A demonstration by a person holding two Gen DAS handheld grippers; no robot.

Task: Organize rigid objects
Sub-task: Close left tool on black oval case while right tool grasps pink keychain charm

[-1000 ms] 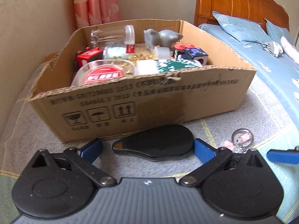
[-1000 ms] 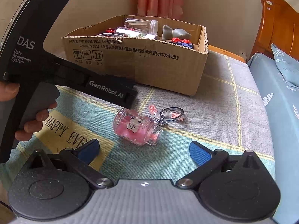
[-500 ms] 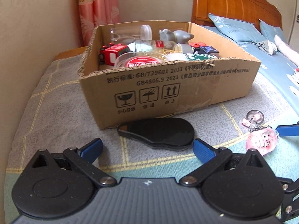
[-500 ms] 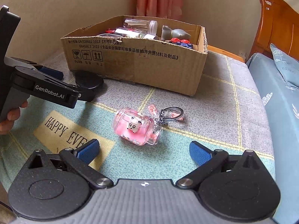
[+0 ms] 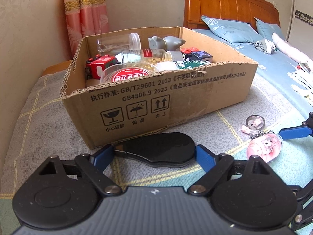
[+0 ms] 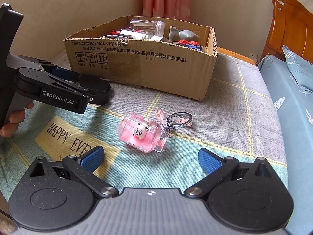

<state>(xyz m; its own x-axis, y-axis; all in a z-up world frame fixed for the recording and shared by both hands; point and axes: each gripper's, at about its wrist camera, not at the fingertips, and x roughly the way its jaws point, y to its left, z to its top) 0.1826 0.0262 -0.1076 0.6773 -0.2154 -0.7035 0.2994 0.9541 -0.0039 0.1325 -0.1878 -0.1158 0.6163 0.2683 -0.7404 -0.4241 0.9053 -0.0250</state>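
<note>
Black flat case (image 5: 156,149), rounded at one end and tapered at the other, lies on the checked blanket (image 5: 39,121) right against the near wall of the cardboard box (image 5: 176,98). It sits between the blue pads of my left tool (image 5: 154,154). The jaws are closing on it; each pad looks to be at an end of the case, though I cannot tell whether they press yet. In the right wrist view the same tool (image 6: 78,90) comes in from 9 o'clock with the case (image 6: 95,87) at its tip, and my hand (image 6: 13,121) wraps the grip behind it.

Out at 3 o'clock from the case lies a pink keychain bottle (image 5: 264,146) with a small white animal figure inside, on its side, its metal ring (image 5: 255,120) toward the box. My right tool (image 6: 150,159) hangs released, jaws wide, with the bottle (image 6: 142,133) just ahead of the pads and touching neither; one blue pad (image 5: 293,133) shows at the edge of the left view beside the bottle.

Beyond the case, at 12 o'clock, the open box holds a clear jar (image 5: 119,43) lying on its side, a grey figurine (image 5: 166,42), a red toy vehicle (image 5: 99,68), a round tub with a red lid label (image 5: 129,75), a bottle of yellow capsules (image 5: 144,55) and a dark block with red studs (image 5: 195,53).

A pink curtain (image 5: 86,9) hangs at 11 o'clock behind the box, and a bed with a wooden headboard (image 5: 225,5) and blue pillows (image 5: 230,30) lies at 2 o'clock.
</note>
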